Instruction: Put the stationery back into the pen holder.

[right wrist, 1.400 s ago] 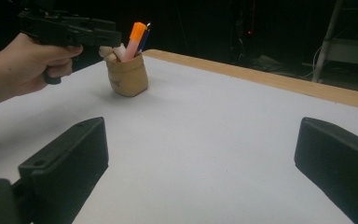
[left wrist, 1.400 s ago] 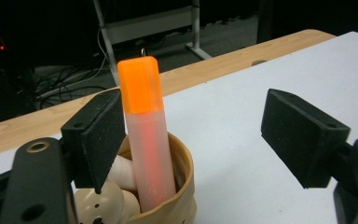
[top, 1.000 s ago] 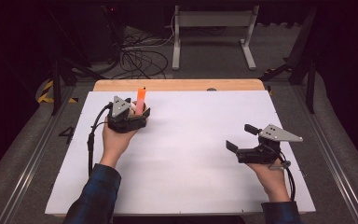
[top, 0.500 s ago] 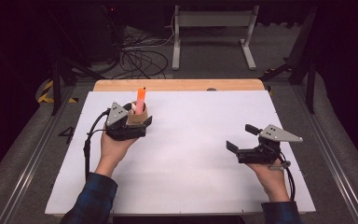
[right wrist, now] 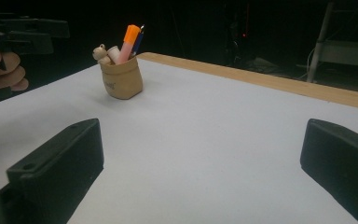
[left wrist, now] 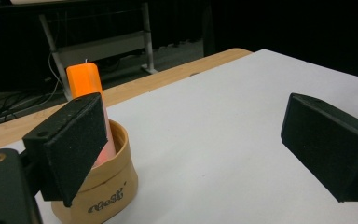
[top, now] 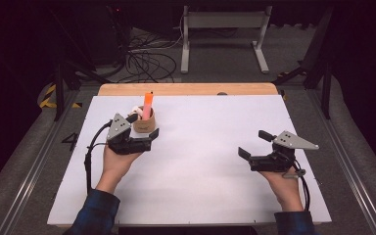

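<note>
Light: from overhead I see the white table [top: 215, 161] evenly bright, surroundings dark.
Shadows: faint, soft.
Focus: my near jaws look slightly blurred in both gripper views.
Glare: mild on the orange marker [left wrist: 85, 81].

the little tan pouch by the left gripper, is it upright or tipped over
Upright. The tan pouch stands on its base on the white table, mouth up, with the orange marker and other pens sticking out of the top.
</note>
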Action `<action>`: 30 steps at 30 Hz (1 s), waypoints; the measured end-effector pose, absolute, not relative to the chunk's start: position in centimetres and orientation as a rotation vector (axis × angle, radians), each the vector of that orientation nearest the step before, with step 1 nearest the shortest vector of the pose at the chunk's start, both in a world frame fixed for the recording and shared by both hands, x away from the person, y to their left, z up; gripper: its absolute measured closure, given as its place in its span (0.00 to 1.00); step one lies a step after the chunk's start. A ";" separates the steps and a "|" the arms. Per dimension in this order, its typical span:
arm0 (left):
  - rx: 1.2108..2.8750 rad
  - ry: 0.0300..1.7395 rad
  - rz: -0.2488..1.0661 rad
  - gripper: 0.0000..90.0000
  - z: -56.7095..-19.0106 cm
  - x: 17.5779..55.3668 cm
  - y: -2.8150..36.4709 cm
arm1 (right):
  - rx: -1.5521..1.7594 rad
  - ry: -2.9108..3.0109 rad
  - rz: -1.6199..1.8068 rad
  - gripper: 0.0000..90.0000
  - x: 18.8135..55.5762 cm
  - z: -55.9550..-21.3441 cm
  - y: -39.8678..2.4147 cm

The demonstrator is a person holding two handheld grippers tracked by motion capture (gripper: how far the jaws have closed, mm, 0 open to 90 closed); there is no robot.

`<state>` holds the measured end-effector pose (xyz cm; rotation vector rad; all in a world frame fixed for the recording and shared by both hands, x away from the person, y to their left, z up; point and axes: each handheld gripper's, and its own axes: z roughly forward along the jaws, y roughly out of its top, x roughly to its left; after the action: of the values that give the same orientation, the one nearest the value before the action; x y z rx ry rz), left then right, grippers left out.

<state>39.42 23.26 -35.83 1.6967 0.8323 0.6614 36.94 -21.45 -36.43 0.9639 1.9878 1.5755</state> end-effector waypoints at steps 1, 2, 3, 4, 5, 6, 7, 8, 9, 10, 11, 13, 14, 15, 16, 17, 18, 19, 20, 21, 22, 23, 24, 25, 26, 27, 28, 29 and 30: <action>1.696 0.827 0.656 0.09 -35.8 39.2 23.3 | 0.964 1.990 1.577 0.00 36.9 -36.4 -21.5; 1.693 0.822 0.659 0.09 -35.8 39.1 23.4 | 0.965 1.988 1.578 0.00 36.9 -36.4 -21.5; 1.687 0.823 0.650 0.09 -35.9 38.9 23.5 | 0.971 1.986 1.581 0.00 36.9 -36.4 -21.5; 1.687 0.818 0.647 0.09 -35.9 38.8 23.5 | 0.968 1.982 1.582 0.00 36.9 -36.4 -21.5; 1.679 0.821 0.640 0.09 -35.9 38.6 23.6 | 0.966 1.979 1.583 0.00 36.9 -36.4 -21.6; 1.680 0.821 0.638 0.09 -36.0 38.4 23.7 | 0.970 1.974 1.586 0.00 36.9 -36.4 -21.7; 1.681 0.817 0.641 0.09 -36.0 38.3 23.8 | 0.970 1.971 1.587 0.00 36.8 -36.4 -21.7; 1.682 0.820 0.636 0.09 -36.1 38.2 23.9 | 0.970 1.968 1.589 0.00 36.8 -36.4 -21.7; 1.681 0.822 0.635 0.09 -36.2 38.1 23.9 | 0.969 1.966 1.590 0.00 36.8 -36.4 -21.8; 1.684 0.818 0.638 0.09 -36.2 38.0 24.0 | 0.969 1.966 1.591 0.00 36.8 -36.4 -21.8; 1.686 0.818 0.637 0.09 -36.3 37.9 24.1 | 0.972 1.965 1.591 0.00 36.8 -36.4 -21.8; 1.677 0.817 0.631 0.09 -36.4 37.6 24.2 | 0.973 1.964 1.590 0.00 36.8 -36.4 -21.8; 1.679 0.811 0.634 0.09 -36.4 37.5 24.3 | 0.973 1.963 1.591 0.00 36.8 -36.4 -21.8; 1.678 0.807 0.634 0.09 -36.4 37.4 24.4 | 0.972 1.962 1.590 0.00 36.8 -36.4 -21.8; 1.675 0.806 0.633 0.09 -36.4 37.2 24.5 | 0.972 1.960 1.589 0.00 36.8 -36.4 -21.8; 1.675 0.798 0.632 0.09 -36.5 37.0 24.6 | 0.971 1.958 1.590 0.00 36.8 -36.4 -21.8; 1.682 0.799 0.631 0.09 -36.4 36.9 24.7 | 0.973 1.955 1.592 0.00 36.8 -36.4 -21.8; 1.676 0.794 0.630 0.09 -36.5 36.8 24.8 | 0.973 1.952 1.591 0.00 36.8 -36.4 -21.9; 1.674 0.793 0.629 0.09 -36.5 36.7 24.9 | 0.975 1.951 1.590 0.00 36.8 -36.4 -21.9; 1.676 0.793 0.628 0.08 -36.5 36.6 25.1 | 0.976 1.950 1.590 0.00 36.8 -36.4 -21.9; 1.675 0.792 0.626 0.09 -36.5 36.4 25.2 | 0.975 1.948 1.591 0.00 36.8 -36.5 -21.9; 1.671 0.792 0.624 0.09 -36.6 36.3 25.3 | 0.975 1.946 1.592 0.00 36.7 -36.5 -21.9; 1.674 0.788 0.625 0.09 -36.6 36.1 25.5 | 0.975 1.944 1.591 0.00 36.7 -36.5 -21.9; 1.675 0.786 0.627 0.08 -36.7 36.0 25.7 | 0.975 1.942 1.593 0.00 36.7 -36.6 -21.9; 1.668 0.786 0.626 0.09 -36.8 35.9 25.7 | 0.974 1.940 1.597 0.00 36.7 -36.6 -21.9; 1.671 0.781 0.624 0.08 -36.8 35.8 25.8 | 0.975 1.938 1.599 0.00 36.7 -36.6 -21.9; 1.672 0.781 0.624 0.09 -36.9 35.7 26.0 | 0.977 1.936 1.596 0.00 36.7 -36.7 -21.9; 1.671 0.780 0.620 0.08 -37.0 35.5 26.1 | 0.978 1.931 1.595 0.00 36.6 -36.7 -21.9; 1.673 0.777 0.620 0.09 -37.0 35.5 26.2 | 0.978 1.928 1.592 0.00 36.6 -36.8 -22.0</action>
<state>35.47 26.15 -37.01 1.6729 0.7766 0.6200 36.61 -21.97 -36.77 0.9781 1.9284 1.5925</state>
